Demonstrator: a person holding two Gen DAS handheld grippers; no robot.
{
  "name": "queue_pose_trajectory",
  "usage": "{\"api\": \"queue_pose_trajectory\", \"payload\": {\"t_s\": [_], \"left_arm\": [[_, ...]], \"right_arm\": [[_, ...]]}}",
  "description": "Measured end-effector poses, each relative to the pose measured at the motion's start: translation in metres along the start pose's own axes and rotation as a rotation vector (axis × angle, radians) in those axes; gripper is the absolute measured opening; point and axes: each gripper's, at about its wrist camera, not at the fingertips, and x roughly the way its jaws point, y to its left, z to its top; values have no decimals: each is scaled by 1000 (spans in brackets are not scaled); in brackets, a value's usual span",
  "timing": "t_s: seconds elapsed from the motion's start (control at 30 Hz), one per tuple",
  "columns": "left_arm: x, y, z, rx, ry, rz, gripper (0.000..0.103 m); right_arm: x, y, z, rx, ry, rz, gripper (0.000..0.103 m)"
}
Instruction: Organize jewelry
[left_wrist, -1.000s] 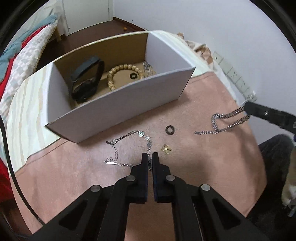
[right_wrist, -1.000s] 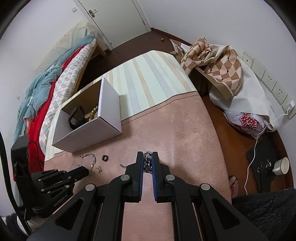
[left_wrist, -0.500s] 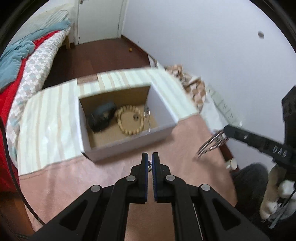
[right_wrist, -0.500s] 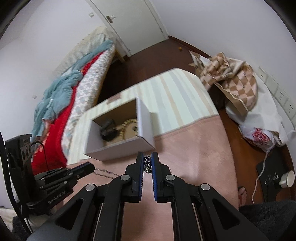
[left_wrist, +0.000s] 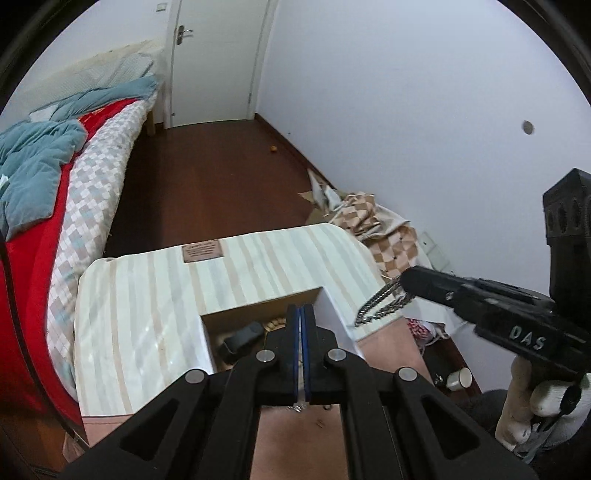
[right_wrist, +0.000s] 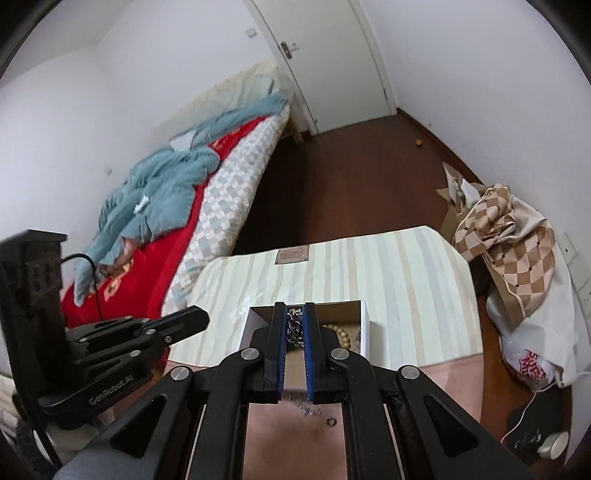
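Observation:
My right gripper (right_wrist: 295, 325) is shut on a thick silver chain (right_wrist: 294, 326) and holds it above the open white box (right_wrist: 365, 325). In the left wrist view that chain (left_wrist: 380, 302) hangs from the right gripper (left_wrist: 406, 284) beside the box's right wall (left_wrist: 338, 314). My left gripper (left_wrist: 301, 317) is shut on a thin silver necklace; a bit of it (left_wrist: 297, 407) shows below the fingers. The box holds a black watch (left_wrist: 242, 338) and a wooden bead bracelet (right_wrist: 341, 334).
The box stands on a striped mattress (left_wrist: 147, 295) with a pink blanket (right_wrist: 443, 406) at the near end. A small ring (right_wrist: 331, 421) and other small pieces lie on the blanket. A bed (left_wrist: 55, 192) is at left, and a checked cloth pile (right_wrist: 509, 236) at right.
Both grippers have risen from the blanket and moved toward the box, each carrying its chain. The views now look down over the box from higher up.

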Motion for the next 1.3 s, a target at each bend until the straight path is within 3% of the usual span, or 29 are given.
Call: {"api": "queue_pose_trajectory", "payload": {"t_s": [0.17,0.4,0.43,0.47,0.5,0.53,0.73,1.03,1.07,1.13,1.17,1.3], "left_arm": [[22,22,-7,-72,38,32,1],[22,30,-45,-176,46,206,9],[19,28,-52,-176,35,234,17],[18,27,-56,-177,29,249,52],[16,26,-62,-178,21,265,102],[14,24,-69,-176,6,271,103],[20,7,-105,-164,40,320,103],[111,-12,-135,-180,230,275,103],[118,-13,-136,-184,241,269,98],[134,-17,-137,-169,268,274,77],[139,-18,-138,-160,282,277,53],[142,-29,-137,-95,270,254,2]], "right_arm": [[40,-5,4,-8,74,-14,8],[27,-12,-12,-2,51,-10,8],[22,-13,-14,1,43,-13,8],[17,-14,-15,7,34,-16,8],[9,-18,-21,23,22,-16,8],[4,-21,-24,34,17,-20,8],[-23,-49,-69,136,-6,-68,8],[1,-102,-148,243,94,-179,8],[4,-106,-153,253,102,-184,8],[10,-116,-164,275,118,-193,8],[12,-119,-167,281,125,-195,8],[18,-123,-169,278,134,-193,9]]}}
